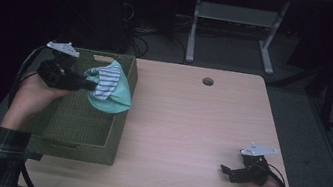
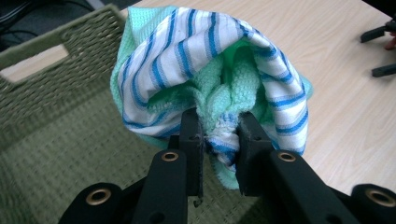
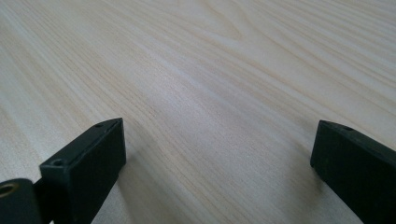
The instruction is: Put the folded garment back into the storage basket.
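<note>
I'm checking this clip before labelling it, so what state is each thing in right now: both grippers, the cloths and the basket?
left gripper: shut on the cloth bundle, held over the basket's right wall.
right gripper: open, nothing between its jaws, low over the table.
cloth bundle: bunched, a blue-striped white cloth wrapped over a mint green one, hanging from the left gripper.
basket: upright, open-topped, no other item visible inside.

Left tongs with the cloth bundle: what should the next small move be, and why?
Probably lower the bundle into the basket and open. The left tongs are shut on the cloths, which hang over the basket's right rim, partly above the table; the right tongs rest open and idle.
</note>
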Demonstrator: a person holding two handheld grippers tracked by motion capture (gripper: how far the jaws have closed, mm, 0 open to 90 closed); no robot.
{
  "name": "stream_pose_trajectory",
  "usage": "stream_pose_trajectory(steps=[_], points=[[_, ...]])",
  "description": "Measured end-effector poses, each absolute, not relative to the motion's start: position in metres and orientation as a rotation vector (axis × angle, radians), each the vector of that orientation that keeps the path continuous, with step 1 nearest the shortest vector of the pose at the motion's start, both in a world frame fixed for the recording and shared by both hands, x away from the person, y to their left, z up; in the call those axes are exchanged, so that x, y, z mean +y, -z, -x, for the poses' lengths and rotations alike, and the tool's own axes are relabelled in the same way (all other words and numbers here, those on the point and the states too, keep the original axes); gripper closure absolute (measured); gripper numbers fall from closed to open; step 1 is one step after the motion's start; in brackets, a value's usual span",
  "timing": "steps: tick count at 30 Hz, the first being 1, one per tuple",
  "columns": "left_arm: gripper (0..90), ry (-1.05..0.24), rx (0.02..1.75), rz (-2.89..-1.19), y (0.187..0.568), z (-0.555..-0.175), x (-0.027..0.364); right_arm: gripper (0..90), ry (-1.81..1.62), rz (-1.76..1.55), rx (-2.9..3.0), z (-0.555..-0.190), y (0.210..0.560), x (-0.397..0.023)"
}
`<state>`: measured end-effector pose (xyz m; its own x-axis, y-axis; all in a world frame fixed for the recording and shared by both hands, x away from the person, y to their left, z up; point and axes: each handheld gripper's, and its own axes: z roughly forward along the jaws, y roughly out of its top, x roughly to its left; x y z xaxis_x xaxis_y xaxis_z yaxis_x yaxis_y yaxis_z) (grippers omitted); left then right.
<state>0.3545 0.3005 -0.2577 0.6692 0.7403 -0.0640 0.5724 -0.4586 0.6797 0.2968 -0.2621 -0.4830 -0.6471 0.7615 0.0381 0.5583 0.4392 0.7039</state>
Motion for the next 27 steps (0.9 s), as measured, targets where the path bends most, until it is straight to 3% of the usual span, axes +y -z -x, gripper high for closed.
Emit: stream_pose_trajectory(steps=[15,27], points=[[74.8,-0.34,1.136,-2.16,0.282,-0.353,0.335,3.0,-1.017,-1.137,2.41,-0.297,0.483,-0.262],[74.8,-0.323,1.226,-2.144,0.323,-0.36,0.346,3.0,-1.017,-1.138,2.41,-0.297,0.483,-0.262]])
